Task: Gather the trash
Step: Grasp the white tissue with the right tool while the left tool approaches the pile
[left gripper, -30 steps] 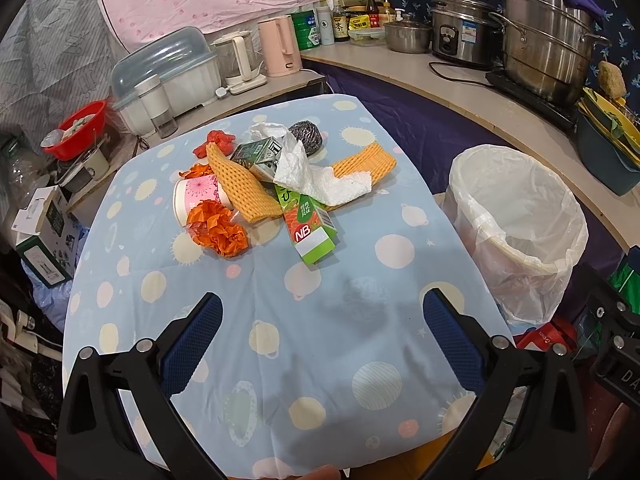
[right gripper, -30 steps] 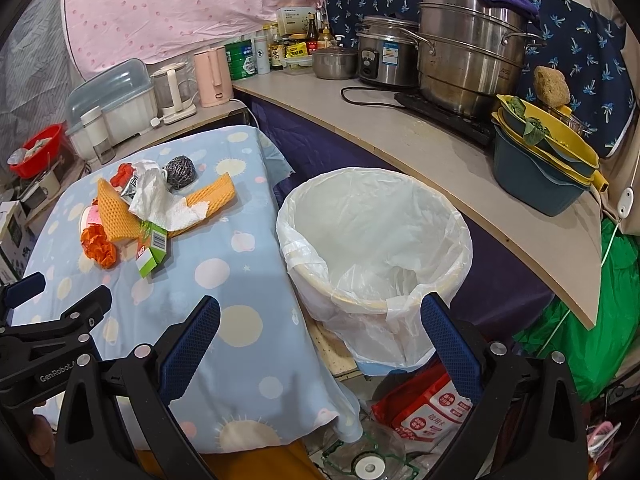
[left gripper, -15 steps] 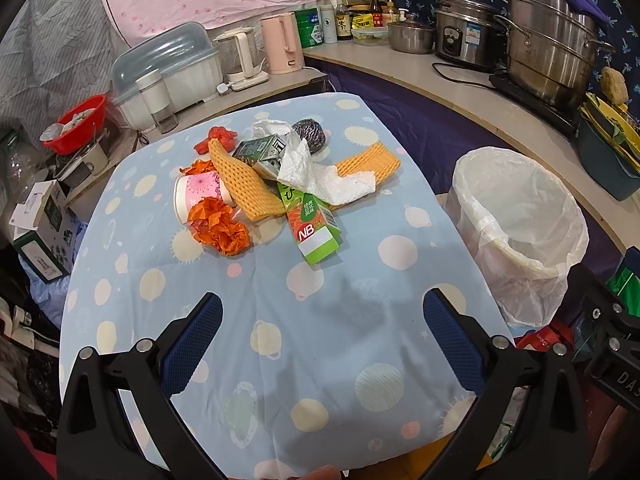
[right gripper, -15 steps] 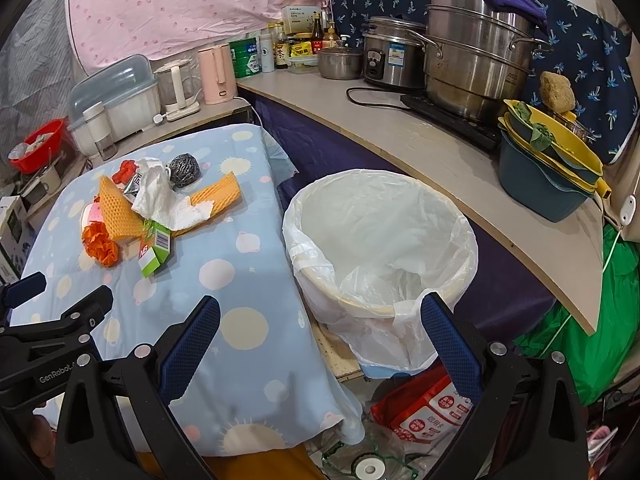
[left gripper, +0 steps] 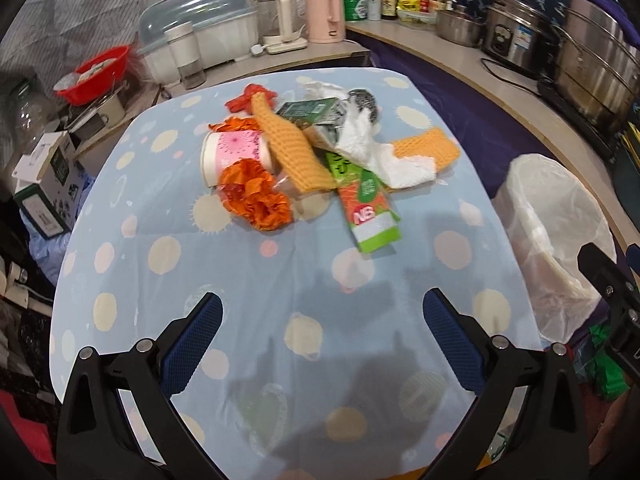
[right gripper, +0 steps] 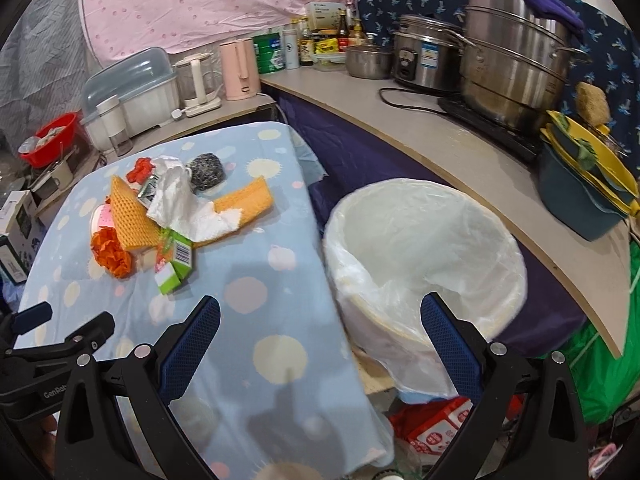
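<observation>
We see the blue dotted table (left gripper: 280,280) beside the lined bin (right gripper: 424,248). The trash heap (left gripper: 320,160) lies mid-table, its green carton (left gripper: 370,216) reading "NB". Our left gripper (left gripper: 322,340) and right gripper (right gripper: 320,340) hover spread, empty.

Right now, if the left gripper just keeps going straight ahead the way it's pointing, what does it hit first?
Probably the green carton, the nearest piece of the trash pile; only bare tablecloth lies before it. The left gripper is open, and depth is uncertain.
</observation>
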